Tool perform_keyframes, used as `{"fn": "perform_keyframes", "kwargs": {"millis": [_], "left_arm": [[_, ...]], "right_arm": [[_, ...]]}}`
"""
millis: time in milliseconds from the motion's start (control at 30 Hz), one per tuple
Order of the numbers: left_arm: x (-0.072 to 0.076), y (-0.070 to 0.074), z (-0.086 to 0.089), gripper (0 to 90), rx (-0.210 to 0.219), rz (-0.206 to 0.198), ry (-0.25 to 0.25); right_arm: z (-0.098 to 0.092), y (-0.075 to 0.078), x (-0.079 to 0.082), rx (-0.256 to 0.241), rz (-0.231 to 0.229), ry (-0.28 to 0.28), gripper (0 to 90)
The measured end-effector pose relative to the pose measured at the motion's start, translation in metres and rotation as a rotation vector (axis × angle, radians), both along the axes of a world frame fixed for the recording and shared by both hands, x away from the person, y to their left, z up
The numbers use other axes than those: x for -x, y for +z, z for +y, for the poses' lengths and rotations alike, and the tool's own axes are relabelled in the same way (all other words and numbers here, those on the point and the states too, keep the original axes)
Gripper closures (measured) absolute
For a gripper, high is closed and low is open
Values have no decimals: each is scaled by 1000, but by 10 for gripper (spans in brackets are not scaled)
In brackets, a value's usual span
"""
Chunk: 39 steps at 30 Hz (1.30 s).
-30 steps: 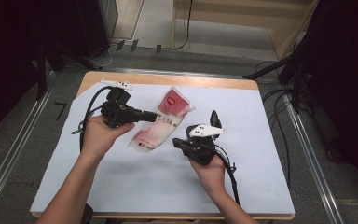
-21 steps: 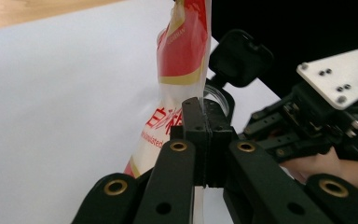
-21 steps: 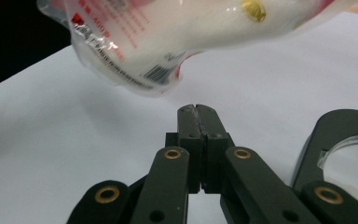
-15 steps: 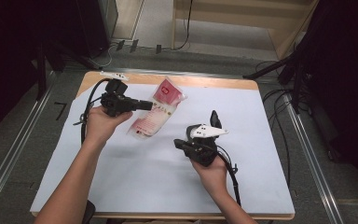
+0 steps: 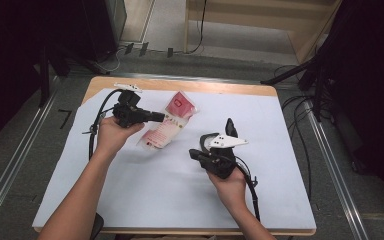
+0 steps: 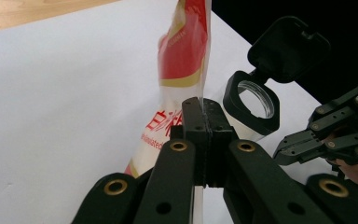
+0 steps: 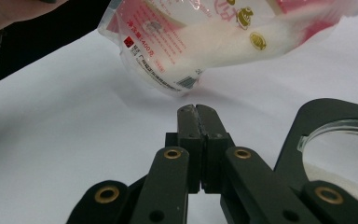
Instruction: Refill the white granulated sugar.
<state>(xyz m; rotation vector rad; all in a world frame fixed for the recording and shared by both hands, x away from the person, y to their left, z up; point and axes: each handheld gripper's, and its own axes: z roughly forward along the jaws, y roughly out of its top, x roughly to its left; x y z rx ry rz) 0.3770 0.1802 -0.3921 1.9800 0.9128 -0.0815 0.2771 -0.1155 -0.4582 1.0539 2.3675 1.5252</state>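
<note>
Since the frame a second ago, the left gripper [image 5: 161, 118] has carried the red-and-white bag [image 5: 164, 129] up and toward the far left of the table, so the bag now hangs tilted with only its lower end near the white table cover [image 5: 130, 195]. In the left gripper view the two black jaws stand pressed together on a thin edge of the bag [image 6: 182, 70], which rises away from them, red top farthest off; its long axis runs roughly in line with the jaws.

From that gripper outward, the container [image 5: 214, 142] with its hinged black lid [image 5: 230, 127] flipped open lies to the right and nearer the person, well apart from the bag in the high view. The right gripper [image 5: 196, 154] sits against it. In the right gripper view its jaws are closed with nothing plainly between them, and the black rim of the container [image 7: 335, 140] stands just beside them to the right; whether the hand or the gripper steadies the container I cannot tell for certain, since the grey plate covers that spot from above.

The bag's white contents have settled into its low end [image 7: 177, 70], which points down toward the cover, away from the container's mouth. So the coming move seems to turn on bringing the bag across to the right until an opening sits over that rim; the left hand [image 5: 111, 135] is the one placed for it.
</note>
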Motion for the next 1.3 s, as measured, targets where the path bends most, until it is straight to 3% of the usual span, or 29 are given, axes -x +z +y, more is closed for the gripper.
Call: {"fn": "perform_keyframes", "kwargs": {"millis": [133,300,467,533,700,933,1100,1300], "left_arm": [[3,-1,8,900,10,-11,19],[13,1,16,900,-25,-39,20],[20,0,24,900,-29,-43,30],[23,-1,29,900,-16,-39,33],[29,-3,39,900,-20,-38,29],[42,-5,50,900,-28,-41,43],[50,-7,57,900,-34,-34,36],[57,-10,64,900,-52,-42,51]], "right_arm": [[0,0,0,2,1,6,897],[-2,3,2,-4,6,18,896],[-6,7,4,6,21,29,896],[-7,8,5,-20,34,52,896],[-12,16,8,-15,3,60,898],[-27,15,5,-5,60,58,885],[-36,12,7,-6,65,69,800],[-43,9,11,26,70,110,583]]}}
